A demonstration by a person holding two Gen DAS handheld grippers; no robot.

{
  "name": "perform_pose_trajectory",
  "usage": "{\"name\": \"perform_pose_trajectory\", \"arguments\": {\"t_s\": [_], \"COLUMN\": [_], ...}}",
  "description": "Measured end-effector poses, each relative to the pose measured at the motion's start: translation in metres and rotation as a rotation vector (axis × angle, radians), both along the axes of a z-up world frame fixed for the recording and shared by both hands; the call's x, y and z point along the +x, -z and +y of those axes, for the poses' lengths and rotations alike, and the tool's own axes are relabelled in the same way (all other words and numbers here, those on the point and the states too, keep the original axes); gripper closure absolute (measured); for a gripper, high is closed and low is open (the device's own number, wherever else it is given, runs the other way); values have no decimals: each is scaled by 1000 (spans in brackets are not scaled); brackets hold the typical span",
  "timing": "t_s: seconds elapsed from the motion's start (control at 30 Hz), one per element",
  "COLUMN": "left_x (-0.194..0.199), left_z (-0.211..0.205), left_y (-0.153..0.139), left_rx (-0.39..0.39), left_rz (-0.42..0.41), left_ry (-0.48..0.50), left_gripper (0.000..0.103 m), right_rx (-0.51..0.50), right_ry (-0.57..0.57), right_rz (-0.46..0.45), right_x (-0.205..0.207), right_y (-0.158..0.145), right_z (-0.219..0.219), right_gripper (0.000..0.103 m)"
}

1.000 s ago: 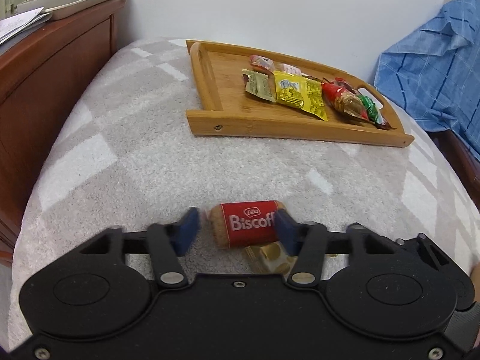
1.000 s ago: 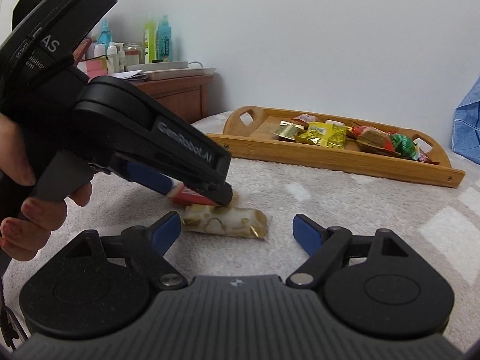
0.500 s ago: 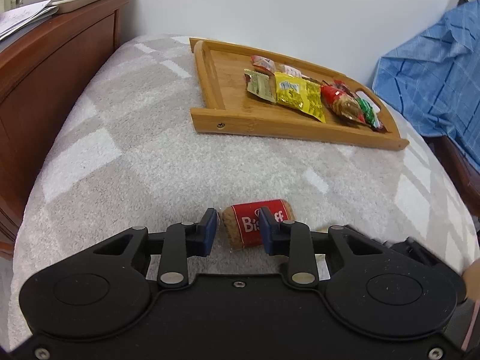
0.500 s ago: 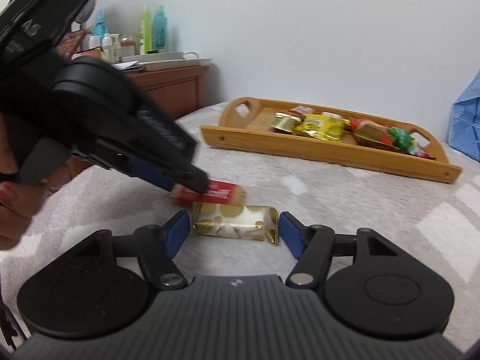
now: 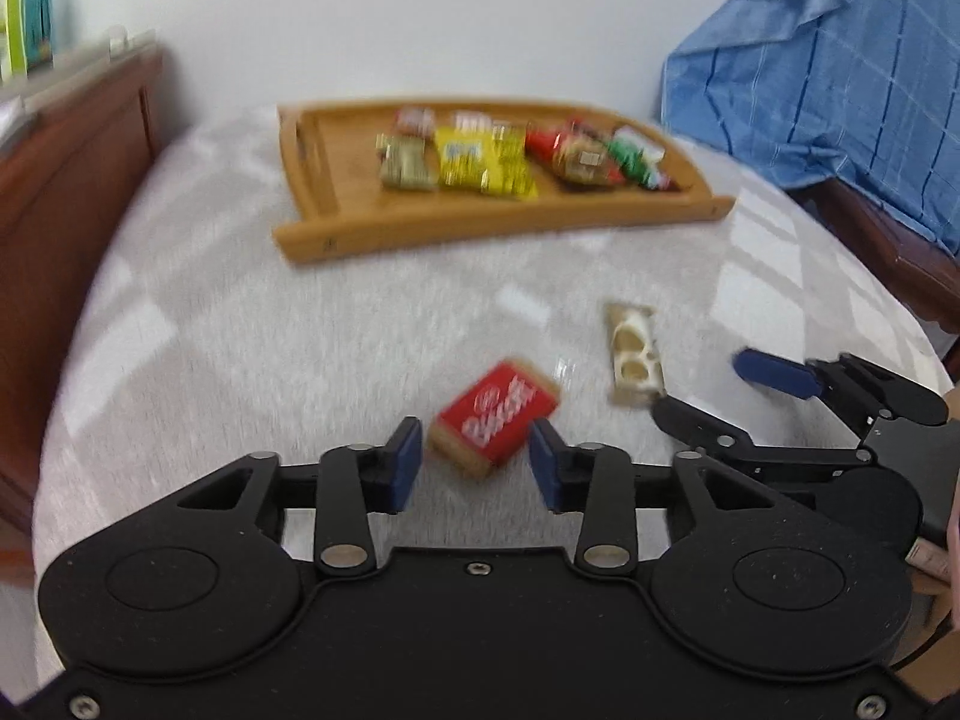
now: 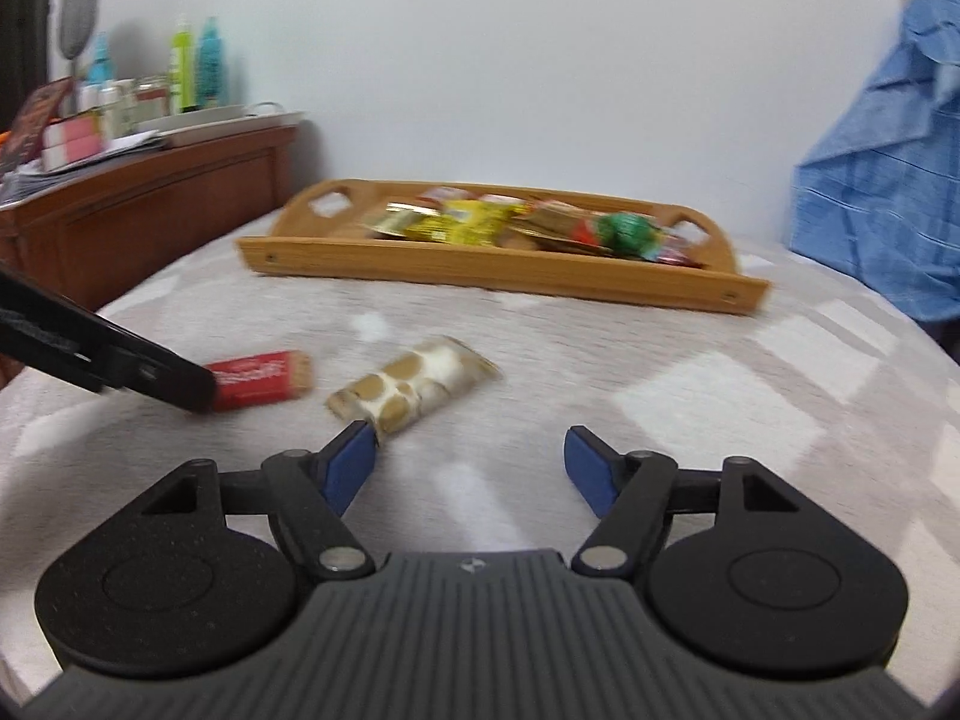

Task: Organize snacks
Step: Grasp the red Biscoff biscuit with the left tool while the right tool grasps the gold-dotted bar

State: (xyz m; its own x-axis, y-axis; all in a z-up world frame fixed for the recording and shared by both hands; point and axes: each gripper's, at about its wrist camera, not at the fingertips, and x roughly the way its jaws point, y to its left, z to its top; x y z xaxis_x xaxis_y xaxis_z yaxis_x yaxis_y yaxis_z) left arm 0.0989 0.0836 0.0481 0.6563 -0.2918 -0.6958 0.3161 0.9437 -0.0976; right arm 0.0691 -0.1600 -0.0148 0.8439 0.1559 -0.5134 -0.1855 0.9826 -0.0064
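Left wrist view, blurred: left gripper [image 5: 471, 468] nearest, blue pads spread either side of the red Biscoff packet [image 5: 497, 417], apparently not pressing it; jaws just been opening, packet lying skewed on the grey-and-white checked blanket [image 5: 240, 360] between them. Just beyond and to the right, gold-and-white wrapper [image 5: 635, 354] flat on the blanket, right gripper [image 5: 708, 390] next to it with fingers parted. Right wrist view: right gripper [image 6: 471, 459] released, jaws just been opening, left pad at the near end of the gold-and-white wrapper [image 6: 414, 384], nothing held. Red packet [image 6: 258, 381] beside it, by the tip of the left tool. Farther back, wooden tray [image 5: 312, 240] holding several bright snack packets [image 5: 480, 165]. Farthest: brown cabinet [image 6: 150, 204] left, blue cloth [image 5: 840, 78] right.
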Motion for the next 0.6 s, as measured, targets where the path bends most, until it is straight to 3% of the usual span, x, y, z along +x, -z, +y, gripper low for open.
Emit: {"name": "perform_pose_trajectory", "arguments": {"t_s": [0.07,0.2,0.37,0.53,0.6], "left_x": [-1,4,6,12,14], "left_z": [-6,-19,-25,-21,-21], "left_y": [-4,3,13,14,15], "left_rx": [24,64,92,57,57], "left_rz": [-46,-26,-17,-7,-9], "left_ry": [12,39,36,5,-3], "left_gripper": [54,56,61,62,63], "right_rx": [1,74,142,140,136], "right_ry": [47,85,47,-24,-46], "right_rz": [9,35,42,59,71], "right_x": [4,8,9,18,23], "right_y": [-1,-5,-13,-16,-15], "right_z": [-6,-19,-21,-8,-2], "right_gripper": [23,23,23,25,29]}}
